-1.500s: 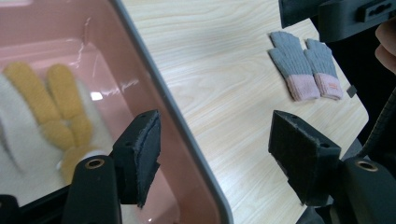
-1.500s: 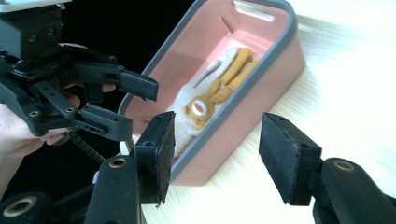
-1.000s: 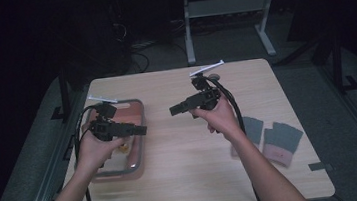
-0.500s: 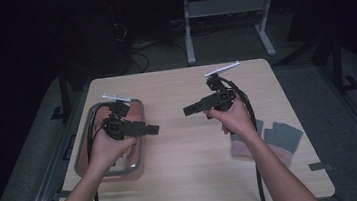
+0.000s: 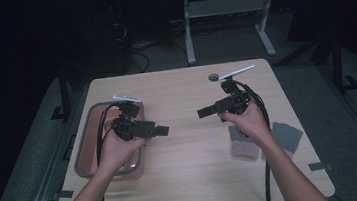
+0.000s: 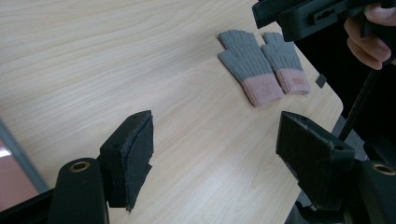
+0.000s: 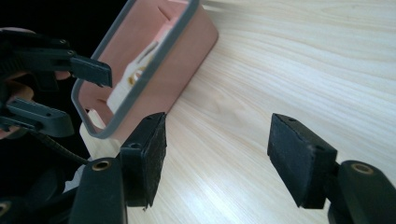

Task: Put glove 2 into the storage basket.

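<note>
Both grippers hang in the air above the wooden desk (image 5: 195,179), pointing their tips toward each other across its bare middle. The left gripper (image 5: 163,130) is held over the inner edge of a pink tray with a grey rim (image 5: 84,140), which lies at the left side of the desk; its fingers (image 6: 135,158) stand wide apart with nothing between them, only bare wood showing in the gap. The right gripper (image 5: 202,112) is held over the right half of the desk, and its fingers (image 7: 147,158) have just been opening; they too are spread and hold nothing. A pair of grey knitted gloves with pink cuffs (image 6: 264,65) lies flat near the right edge of the desk, the two side by side and touching, just beside the person's right wrist in the high view. In the right gripper view a pale, whitish object (image 7: 133,77) lies inside the tray; what it is cannot be told.
</note>
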Available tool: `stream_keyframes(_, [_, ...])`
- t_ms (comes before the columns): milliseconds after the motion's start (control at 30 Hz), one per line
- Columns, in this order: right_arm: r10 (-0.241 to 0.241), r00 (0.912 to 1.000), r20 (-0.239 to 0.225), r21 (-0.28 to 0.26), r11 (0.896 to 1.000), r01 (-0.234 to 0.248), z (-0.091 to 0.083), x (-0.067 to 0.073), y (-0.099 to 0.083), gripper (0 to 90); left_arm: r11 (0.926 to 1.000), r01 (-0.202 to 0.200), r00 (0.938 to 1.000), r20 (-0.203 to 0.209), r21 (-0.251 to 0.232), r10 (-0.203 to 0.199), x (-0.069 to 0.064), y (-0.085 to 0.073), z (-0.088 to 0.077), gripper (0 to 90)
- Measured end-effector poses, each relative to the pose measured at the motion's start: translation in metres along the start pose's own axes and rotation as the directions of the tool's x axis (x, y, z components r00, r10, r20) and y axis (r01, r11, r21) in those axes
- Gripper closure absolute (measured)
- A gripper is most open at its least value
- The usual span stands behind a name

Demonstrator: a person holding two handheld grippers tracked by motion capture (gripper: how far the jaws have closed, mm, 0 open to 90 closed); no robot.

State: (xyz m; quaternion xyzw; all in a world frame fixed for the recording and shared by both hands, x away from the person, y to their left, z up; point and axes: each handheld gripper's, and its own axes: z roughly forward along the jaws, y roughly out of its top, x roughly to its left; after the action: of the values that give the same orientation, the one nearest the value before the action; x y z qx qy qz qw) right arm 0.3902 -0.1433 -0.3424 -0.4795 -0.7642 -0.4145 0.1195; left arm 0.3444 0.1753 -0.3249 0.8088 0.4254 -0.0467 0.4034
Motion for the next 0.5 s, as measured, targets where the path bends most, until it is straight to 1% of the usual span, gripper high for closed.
stream_keyframes(67, [0.0, 1.0, 0.003, 0.003, 1.0, 0.0, -0.001, -0.001, -0.001, 36.8, 1.0, -0.008, 1.0, 0.003, 0.004, 0.008, -0.003, 0.0, 0.003, 27.6])
stream_keyframes(133, [0.001, 0.9998, 0.02, 0.011, 1.0, -0.001, -0.003, -0.004, -0.005, 36.6, 0.9999, -0.01, 0.9999, 0.005, 0.002, 0.01, -0.006, 0.0, 0.006, 27.6])
stream_keyframes(167, [0.003, 0.9996, 0.027, 0.011, 1.0, -0.003, -0.004, -0.008, -0.009, 36.5, 0.9998, -0.02, 0.9998, 0.008, 0.005, 0.02, -0.007, 0.001, 0.007, 27.6])
stream_keyframes(233, [0.003, 0.9995, 0.03, 0.009, 1.0, -0.004, -0.006, -0.009, -0.01, 36.4, 0.9997, -0.023, 0.9997, 0.012, 0.008, 0.023, -0.011, 0.001, 0.011, 27.6])
stream_keyframes(267, [0.008, 0.9992, 0.04, 0.016, 1.0, -0.009, -0.008, -0.01, -0.012, 36.2, 0.9997, -0.025, 0.9996, 0.014, 0.007, 0.025, -0.013, 0.002, 0.013, 27.4])
stream_keyframes(333, [0.009, 0.9991, 0.042, 0.012, 1.0, -0.009, -0.01, -0.013, -0.015, 36.3, 0.9995, -0.031, 0.9994, 0.017, 0.01, 0.031, -0.017, 0.002, 0.016, 27.0])
stream_keyframes(367, [0.017, 0.9987, 0.048, 0.012, 1.0, -0.018, -0.012, -0.014, -0.017, 36.3, 0.9994, -0.034, 0.9992, 0.02, 0.01, 0.034, -0.019, 0.002, 0.017, 27.0])
stream_keyframes(400, [0.012, 0.9986, 0.052, 0.01, 1.0, -0.012, -0.013, -0.016, -0.019, 36.3, 0.9991, -0.041, 0.9989, 0.022, 0.01, 0.041, -0.02, 0.002, 0.019, 27.0])
stream_keyframes(500, [0.025, 0.9975, 0.065, 0.007, 1.0, -0.026, -0.018, -0.021, -0.025, 36.4, 0.999, -0.044, 0.9986, 0.029, 0.01, 0.044, -0.025, 0.002, 0.024, 27.0])
